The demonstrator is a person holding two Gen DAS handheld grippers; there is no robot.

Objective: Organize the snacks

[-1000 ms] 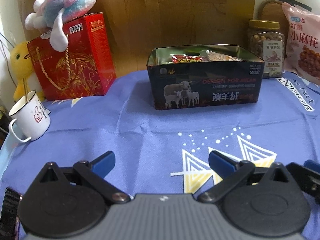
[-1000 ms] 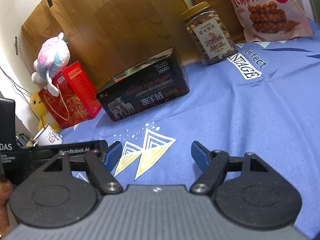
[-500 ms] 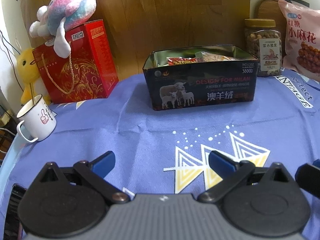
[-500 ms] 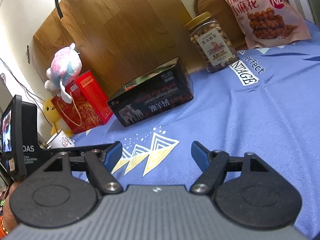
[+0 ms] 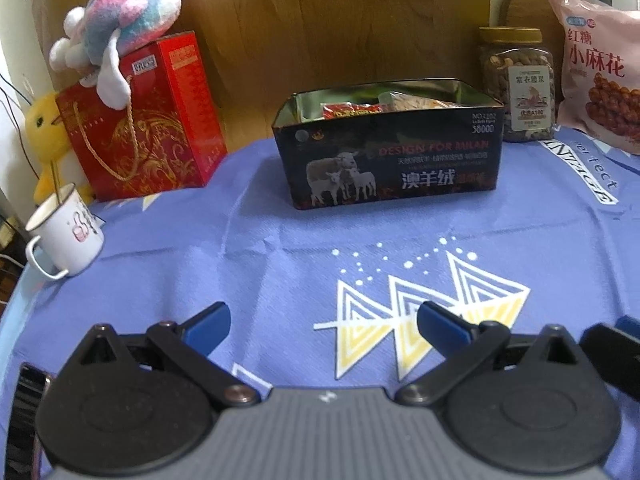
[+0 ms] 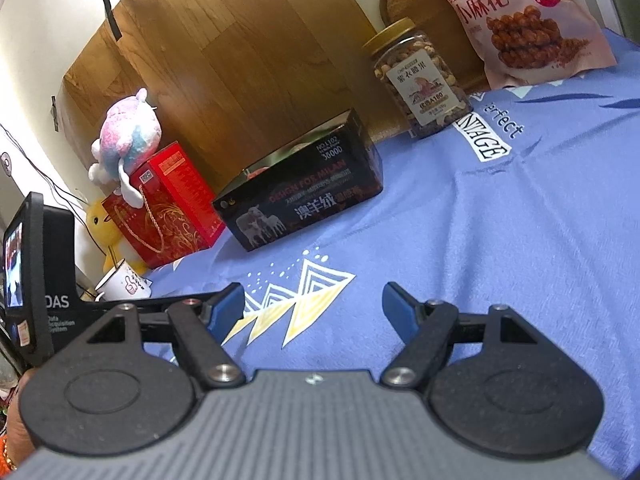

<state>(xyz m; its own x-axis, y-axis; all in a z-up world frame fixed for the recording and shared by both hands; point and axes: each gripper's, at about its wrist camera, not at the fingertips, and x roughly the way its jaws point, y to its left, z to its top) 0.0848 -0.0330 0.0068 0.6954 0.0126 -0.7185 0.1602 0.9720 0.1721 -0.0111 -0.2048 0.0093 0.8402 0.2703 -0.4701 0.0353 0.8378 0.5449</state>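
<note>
A dark open tin box (image 5: 394, 162) with sheep printed on it stands at the middle back of the blue cloth; snack packets (image 5: 352, 111) show inside it. It also shows in the right wrist view (image 6: 304, 204). A clear jar of nuts (image 5: 518, 84) and a pink snack bag (image 5: 600, 80) stand to its right, also in the right wrist view as the jar (image 6: 418, 80) and the bag (image 6: 516, 20). My left gripper (image 5: 322, 324) is open and empty, well in front of the box. My right gripper (image 6: 314, 306) is open and empty.
A red gift bag (image 5: 140, 120) with a plush toy (image 5: 124, 28) on top stands at the back left. A yellow plush (image 5: 42, 140) and a white mug (image 5: 66, 232) sit at the left edge. A wooden board (image 5: 320, 20) backs the table.
Both grippers have pulled back and risen, so the box and snacks look farther off. The right view has tilted up. Both stay open and empty.
</note>
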